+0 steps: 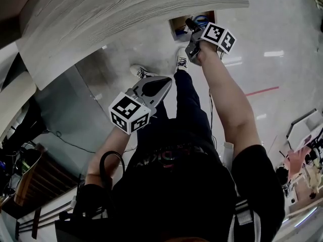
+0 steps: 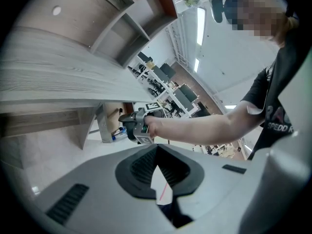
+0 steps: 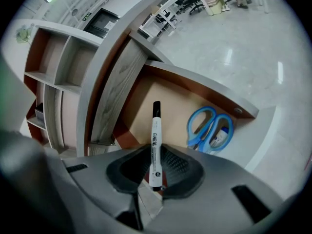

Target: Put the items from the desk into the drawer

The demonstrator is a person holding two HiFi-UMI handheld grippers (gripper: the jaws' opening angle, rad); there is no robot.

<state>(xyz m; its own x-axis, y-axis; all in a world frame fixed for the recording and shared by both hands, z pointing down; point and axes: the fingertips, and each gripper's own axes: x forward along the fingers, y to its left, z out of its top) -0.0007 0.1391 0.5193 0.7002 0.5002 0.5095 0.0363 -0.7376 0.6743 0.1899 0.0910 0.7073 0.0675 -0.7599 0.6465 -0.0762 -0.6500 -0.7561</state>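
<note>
Bright ceiling strip lights (image 2: 200,19) glare off the glossy floor (image 1: 275,53). Fisheye edges bend and darken. The marker (image 3: 155,145) looks sharp.

My right gripper (image 3: 156,173) pinches a white marker (image 3: 155,143) with a black cap. The cap end points out over the open drawer (image 3: 168,99), where blue-handled scissors (image 3: 208,126) lie to the right.

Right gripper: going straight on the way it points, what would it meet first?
Probably the bare floor of the open drawer, just left of the blue scissors: the marker clamped in the right gripper points into it and would touch first. Depth is hard to judge.
</note>
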